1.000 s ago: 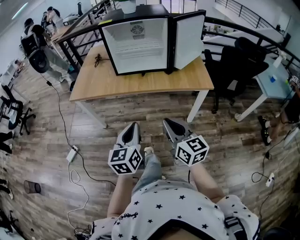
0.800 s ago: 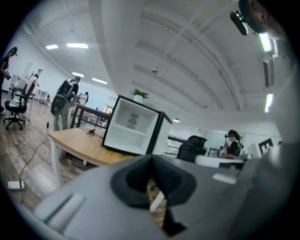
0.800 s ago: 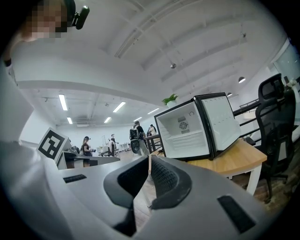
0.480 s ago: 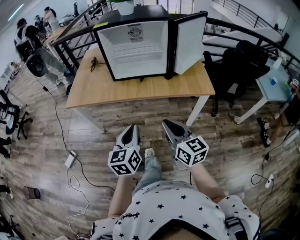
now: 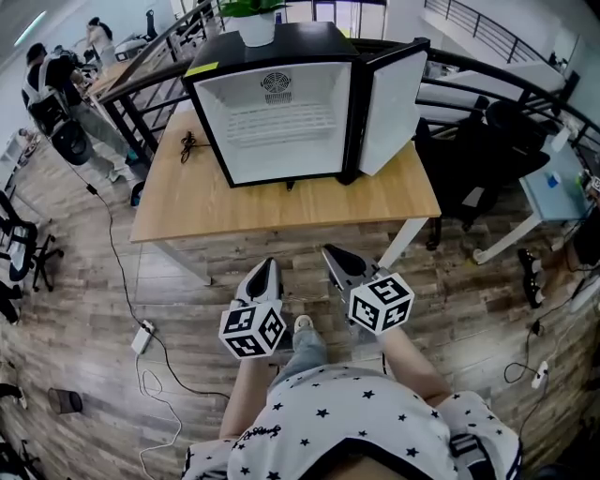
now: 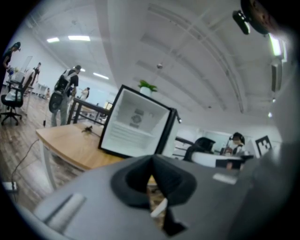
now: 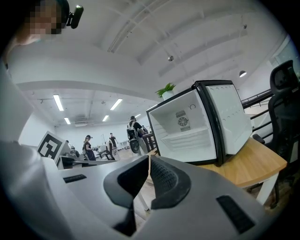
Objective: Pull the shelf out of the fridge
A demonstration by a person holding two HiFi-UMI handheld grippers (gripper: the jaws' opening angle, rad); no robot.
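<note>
Wood-grain planks make up the floor [image 5: 75,272], with a white power strip [image 5: 142,337] and its thin cable lying at the left of the head view. Far off in the upper left corner, people stand among black desks. A light wooden table on white legs [image 5: 281,202] runs across the middle, and a small dark coiled cable [image 5: 190,142] rests on its left part.

To the right of that cable, a black mini fridge with a white interior [image 5: 211,122] sits on the tabletop, with a white plant pot [image 5: 255,26] on its roof. The white wire shelf [image 5: 281,120] is fully inside the fridge, lying level about halfway up the compartment, under the round fan grille in the back wall. The white-lined fridge door [image 5: 389,103] is swung open to the right. Further right, beyond the table's end, stands a black office chair [image 5: 487,141].

Below the table edge, over the floor, both tools point toward the fridge and are well short of it. The left gripper [image 5: 269,266] has its two dark pads pressed together with nothing between them. Just beside it, the right gripper [image 5: 330,253] is likewise closed and empty. Each carries its cube of square markers at the near end, above the person's star-print shirt [image 5: 347,412].
</note>
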